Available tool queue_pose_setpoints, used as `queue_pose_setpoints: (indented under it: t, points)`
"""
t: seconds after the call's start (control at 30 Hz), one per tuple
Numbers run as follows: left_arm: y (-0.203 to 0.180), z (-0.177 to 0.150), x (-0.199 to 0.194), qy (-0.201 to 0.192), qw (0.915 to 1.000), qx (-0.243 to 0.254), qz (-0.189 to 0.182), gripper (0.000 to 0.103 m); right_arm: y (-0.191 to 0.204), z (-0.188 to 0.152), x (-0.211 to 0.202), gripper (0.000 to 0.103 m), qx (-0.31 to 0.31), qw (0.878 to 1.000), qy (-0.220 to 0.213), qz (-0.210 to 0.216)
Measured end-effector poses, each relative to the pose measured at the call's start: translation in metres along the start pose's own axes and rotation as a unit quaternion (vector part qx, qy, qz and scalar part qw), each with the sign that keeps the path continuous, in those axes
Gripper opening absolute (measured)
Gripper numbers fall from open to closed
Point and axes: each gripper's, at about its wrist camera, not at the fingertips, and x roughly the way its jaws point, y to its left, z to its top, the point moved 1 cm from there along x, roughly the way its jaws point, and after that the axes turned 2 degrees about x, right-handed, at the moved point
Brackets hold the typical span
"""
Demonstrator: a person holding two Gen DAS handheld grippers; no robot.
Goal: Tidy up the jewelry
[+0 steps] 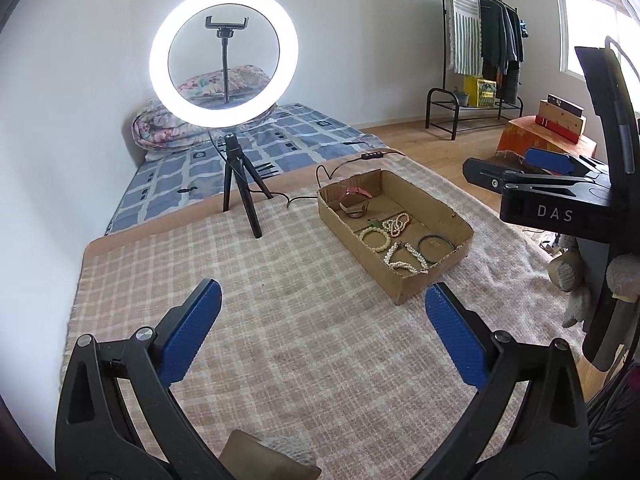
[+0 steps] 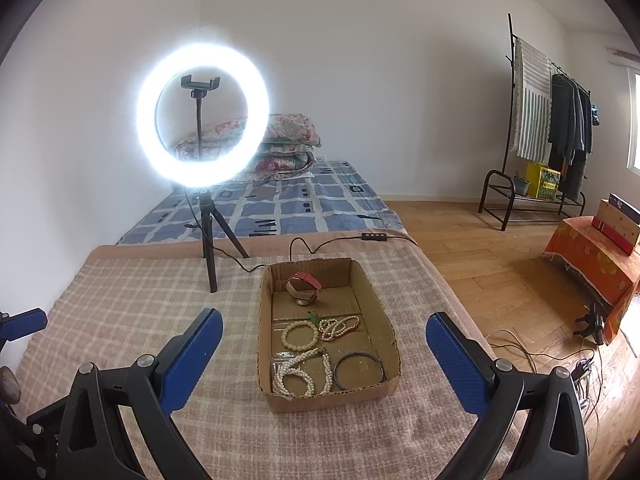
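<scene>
— Covering the whole work surface is a checked blanket in beige and pale pink, and on it sits an open cardboard box, toward the right side.

— What does the box hold?

— Jewelry. At the far end lies a watch with a pink strap. Nearer are a cream bead bracelet, a tangled bead strand with green and red bits, a pearl necklace in the near left corner, and a thin dark bangle in the near right corner.

— And the tools?

— The left gripper hangs over bare blanket, its blue pads spread wide with nothing between them; the box lies ahead and to its right. The right gripper is also spread wide and empty, with the near end of the box showing between its fingers in the right wrist view. Neither touches the box.

— What else stands on the surface?

— A lit ring light on a small black tripod, left of the box, with an empty phone clamp in its centre. Its cable runs behind the box to an inline switch.

— And the room beyond?

— A low mattress with a blue patterned sheet lies along the white wall, and folded floral quilts are stacked at its head. To the right, on a wooden floor, stands a black clothes rack with dark garments and a striped cloth. An orange-draped stand carries boxes, and loose wires trail on the floor near it.
</scene>
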Motion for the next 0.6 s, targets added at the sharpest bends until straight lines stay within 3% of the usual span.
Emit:
queue_pose_setpoints:
  t: [0.6]
  points:
    - [0.0092,-0.0027,0.0039,0.007,0.9999,-0.009,0.002,0.103,0.0095,0.0003,0.0077,0.103,-0.004,1.0,0.005,0.004]
